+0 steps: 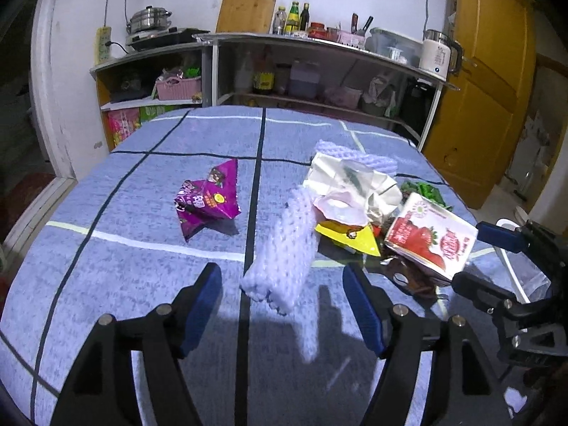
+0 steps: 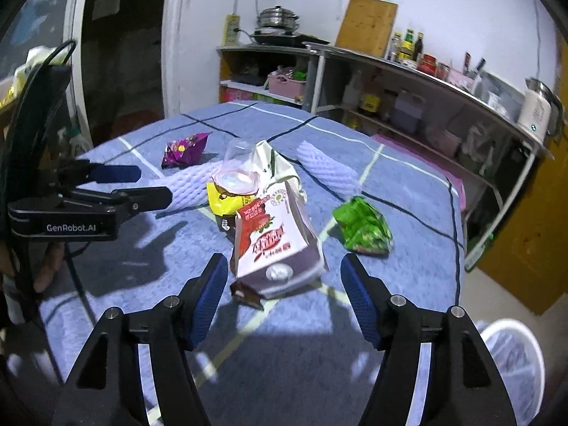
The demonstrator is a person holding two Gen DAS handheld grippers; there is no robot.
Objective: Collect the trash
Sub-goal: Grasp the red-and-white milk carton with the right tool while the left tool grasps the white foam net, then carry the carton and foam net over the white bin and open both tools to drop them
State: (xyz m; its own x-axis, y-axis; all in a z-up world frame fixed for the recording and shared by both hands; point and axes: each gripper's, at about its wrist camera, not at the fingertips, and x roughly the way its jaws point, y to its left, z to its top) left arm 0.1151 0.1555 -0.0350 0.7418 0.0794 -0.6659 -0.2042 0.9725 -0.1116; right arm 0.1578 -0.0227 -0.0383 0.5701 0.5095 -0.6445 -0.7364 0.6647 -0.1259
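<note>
A pile of trash lies on the blue checked tablecloth [image 1: 142, 248]. My left gripper [image 1: 282, 277] is open, and a white foam net sleeve [image 1: 280, 259] lies between its fingers, untouched. My right gripper [image 2: 284, 266] is open around a strawberry milk carton [image 2: 273, 245] on its side, with the pads clear of it. Behind are a clear plastic cup [image 2: 238, 167], a yellow wrapper [image 2: 227, 200], a crumpled white bag [image 1: 337, 174] and a second foam net [image 2: 326, 168]. A purple snack wrapper [image 1: 207, 195] lies alone to the left, a green wrapper [image 2: 362, 225] to the right.
A small brown wrapper [image 2: 245, 293] sticks out under the carton. Metal shelves [image 1: 319, 46] with bottles, a pot and a kettle stand behind the table. A yellow door [image 1: 490, 88] is at the right. A white round object [image 2: 511, 355] sits on the floor beyond the table's right edge.
</note>
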